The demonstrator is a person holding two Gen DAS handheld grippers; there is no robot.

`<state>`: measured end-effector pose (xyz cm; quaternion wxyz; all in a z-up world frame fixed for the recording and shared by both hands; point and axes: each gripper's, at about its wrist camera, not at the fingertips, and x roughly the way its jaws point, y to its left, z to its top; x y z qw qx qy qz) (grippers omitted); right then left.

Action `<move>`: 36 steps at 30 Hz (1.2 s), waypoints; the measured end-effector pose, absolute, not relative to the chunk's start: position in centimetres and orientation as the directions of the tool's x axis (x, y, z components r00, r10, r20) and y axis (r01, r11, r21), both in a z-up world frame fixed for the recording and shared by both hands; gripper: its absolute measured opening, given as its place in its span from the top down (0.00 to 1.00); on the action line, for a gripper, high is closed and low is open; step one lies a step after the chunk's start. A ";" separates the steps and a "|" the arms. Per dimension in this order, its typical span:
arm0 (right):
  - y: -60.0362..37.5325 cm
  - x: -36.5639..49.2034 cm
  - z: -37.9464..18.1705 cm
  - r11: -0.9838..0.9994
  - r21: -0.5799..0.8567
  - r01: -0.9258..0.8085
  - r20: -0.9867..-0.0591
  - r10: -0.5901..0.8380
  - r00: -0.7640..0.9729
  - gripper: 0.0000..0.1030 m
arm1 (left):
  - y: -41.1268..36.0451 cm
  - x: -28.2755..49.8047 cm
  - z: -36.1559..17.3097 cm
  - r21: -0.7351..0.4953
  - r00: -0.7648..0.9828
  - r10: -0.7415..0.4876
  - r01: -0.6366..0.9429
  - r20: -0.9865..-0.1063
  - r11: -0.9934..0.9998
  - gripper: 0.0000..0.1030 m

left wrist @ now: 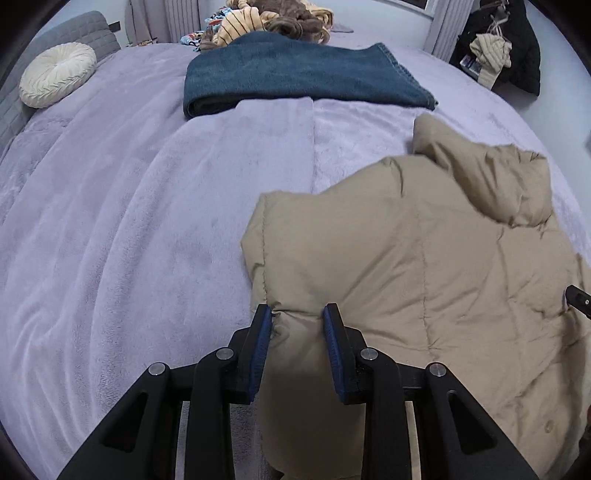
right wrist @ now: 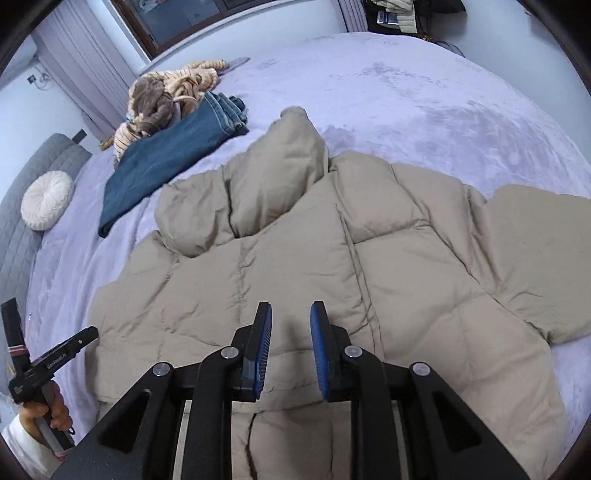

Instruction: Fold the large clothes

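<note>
left gripper (left wrist: 297, 314), jaws apart, pinches the puffy beige quilted jacket (right wrist: 295, 258) hem at 6 o'clock; right gripper (right wrist: 291, 314) hovers part-open, empty.

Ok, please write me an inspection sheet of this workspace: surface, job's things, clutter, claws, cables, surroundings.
Surface: bed with lilac plush cover, slightly wrinkled.
Job's things: beige puffer jacket spread flat, one sleeve folded over the body.
Clutter: folded jeans; pile of striped and brown clothes; round white cushion.
Claws: left claw with jacket fabric between its pads, jaws not fully closed, grip uncertain; right claw open above the jacket, holding nothing.
Cables: nothing seen.
Surroundings: grey quilted headboard, window, dark hanging clothes.
</note>
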<state>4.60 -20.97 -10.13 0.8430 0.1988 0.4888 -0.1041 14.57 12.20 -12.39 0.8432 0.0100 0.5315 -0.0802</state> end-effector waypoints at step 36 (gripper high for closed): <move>-40.0 -14.7 -9.1 0.615 0.500 0.610 -0.823 0.117 0.556 0.28 | -10.5 5.3 -6.3 -0.076 0.378 -0.219 0.356 -0.900 0.931 0.00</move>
